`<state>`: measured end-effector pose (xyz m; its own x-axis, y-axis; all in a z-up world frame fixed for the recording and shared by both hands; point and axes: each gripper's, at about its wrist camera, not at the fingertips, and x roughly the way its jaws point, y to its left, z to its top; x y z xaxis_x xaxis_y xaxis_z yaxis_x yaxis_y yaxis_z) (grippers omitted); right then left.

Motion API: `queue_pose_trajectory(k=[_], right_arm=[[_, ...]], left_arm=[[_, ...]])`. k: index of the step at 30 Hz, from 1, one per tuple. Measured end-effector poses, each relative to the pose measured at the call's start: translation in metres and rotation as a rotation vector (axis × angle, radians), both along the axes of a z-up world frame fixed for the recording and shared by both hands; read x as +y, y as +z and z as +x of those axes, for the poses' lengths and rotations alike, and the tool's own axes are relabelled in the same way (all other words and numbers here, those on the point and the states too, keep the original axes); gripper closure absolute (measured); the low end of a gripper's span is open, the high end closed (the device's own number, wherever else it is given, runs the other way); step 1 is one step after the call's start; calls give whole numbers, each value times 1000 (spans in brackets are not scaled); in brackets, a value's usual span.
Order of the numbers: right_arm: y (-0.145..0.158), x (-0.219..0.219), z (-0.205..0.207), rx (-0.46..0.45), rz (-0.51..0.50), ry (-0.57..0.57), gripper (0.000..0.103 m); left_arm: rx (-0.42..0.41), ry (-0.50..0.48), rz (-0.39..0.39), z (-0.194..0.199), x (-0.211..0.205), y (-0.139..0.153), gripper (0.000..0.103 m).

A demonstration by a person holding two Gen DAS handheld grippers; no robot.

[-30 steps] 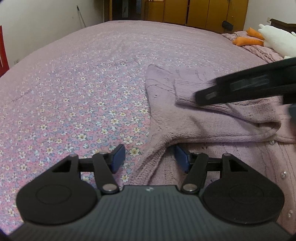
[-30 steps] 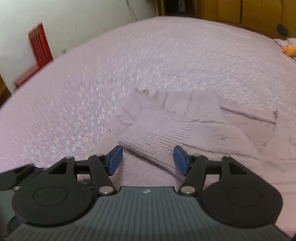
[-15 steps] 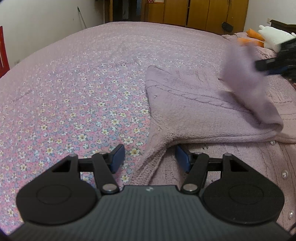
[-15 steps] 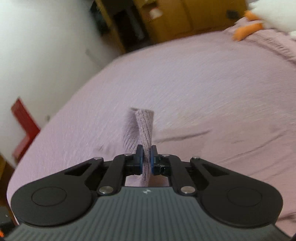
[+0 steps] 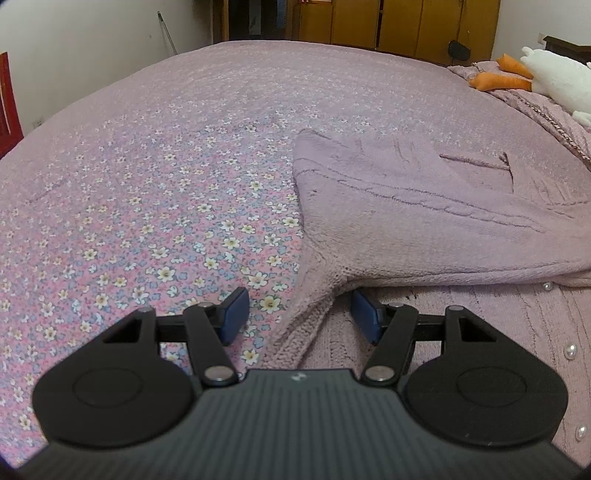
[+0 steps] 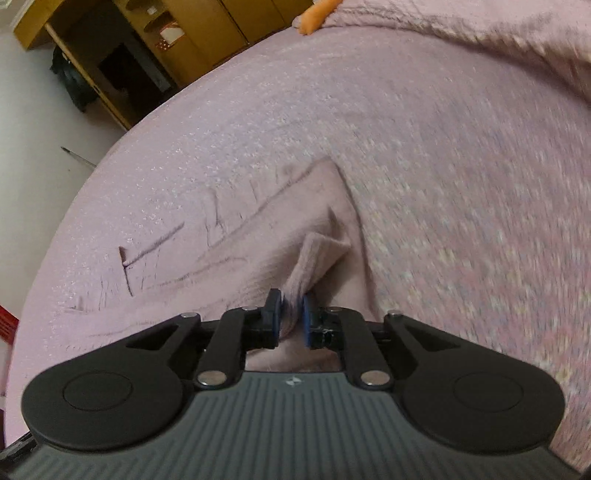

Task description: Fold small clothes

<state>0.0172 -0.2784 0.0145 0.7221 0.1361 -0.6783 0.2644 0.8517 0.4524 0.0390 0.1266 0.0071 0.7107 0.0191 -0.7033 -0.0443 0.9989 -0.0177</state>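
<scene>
A lilac knitted cardigan (image 5: 413, 221) with pearl buttons (image 5: 570, 350) lies on the flowered bedspread (image 5: 147, 206). My left gripper (image 5: 297, 314) is open, its fingers either side of a fold of the cardigan's near edge. My right gripper (image 6: 290, 317) is shut on the ribbed sleeve cuff (image 6: 314, 258), held just above the cardigan body (image 6: 229, 251). The right gripper does not show in the left wrist view.
A white plush toy with orange feet (image 5: 517, 74) lies on a pillow at the far right of the bed. Yellow wooden cupboards (image 5: 406, 22) stand beyond the bed. A red chair (image 5: 7, 99) stands by the left wall.
My right gripper closed on the sleeve cuff, lifted it off the cardigan body and carried it right, out of the left wrist view. My left gripper stayed still and open.
</scene>
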Motion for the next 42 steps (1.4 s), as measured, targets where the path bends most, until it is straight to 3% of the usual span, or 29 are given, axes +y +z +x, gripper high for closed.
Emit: queue_pose_trajectory(k=[2, 5, 12, 15, 18, 19, 21, 22, 24, 27, 29, 34, 36, 38, 40, 42], right_arm=[[3, 0, -11, -22, -19, 8, 69], [9, -3, -18, -62, -59, 30, 59], [41, 22, -24, -206, -206, 98, 48], [34, 18, -14, -162, -215, -7, 47], [22, 6, -11, -120, -153, -123, 47], [17, 4, -9, -120, -141, -125, 48], [12, 5, -7, -116, -133, -93, 64], [12, 7, -8, -116, -152, -85, 87], [15, 8, -11, -141, -157, -78, 92], [24, 8, -20, -174, -153, -68, 94], [26, 9, -24, -172, -156, -63, 96], [18, 3, -29, -139, -159, -56, 94], [14, -2, -30, -149, -125, -54, 84], [14, -3, -27, -152, -120, -49, 62], [13, -2, -22, -163, -138, -57, 55], [12, -1, -15, -156, -150, -68, 55]], left_arm=[[2, -4, 3, 1, 0, 0, 40], [13, -7, 6, 3, 1, 2, 40], [18, 23, -17, -6, 7, 18, 40], [-22, 26, -23, -11, 4, 30, 40], [-57, -2, -28, -5, -4, 40, 40], [-60, -12, -20, -2, -7, 41, 40], [-60, -20, 2, 9, -14, 40, 40], [-59, -21, 7, 15, -17, 38, 40], [-40, -20, -24, 30, -18, 28, 40], [38, 33, -178, 48, -5, 12, 40], [27, 58, -232, 50, 1, 6, 41], [16, 6, -186, 44, -4, 9, 41], [15, -11, -171, 36, -4, 15, 40], [13, -46, -125, 26, -7, 21, 40], [50, -58, -38, 18, -12, 24, 40], [93, -40, 39, 15, -15, 21, 40]])
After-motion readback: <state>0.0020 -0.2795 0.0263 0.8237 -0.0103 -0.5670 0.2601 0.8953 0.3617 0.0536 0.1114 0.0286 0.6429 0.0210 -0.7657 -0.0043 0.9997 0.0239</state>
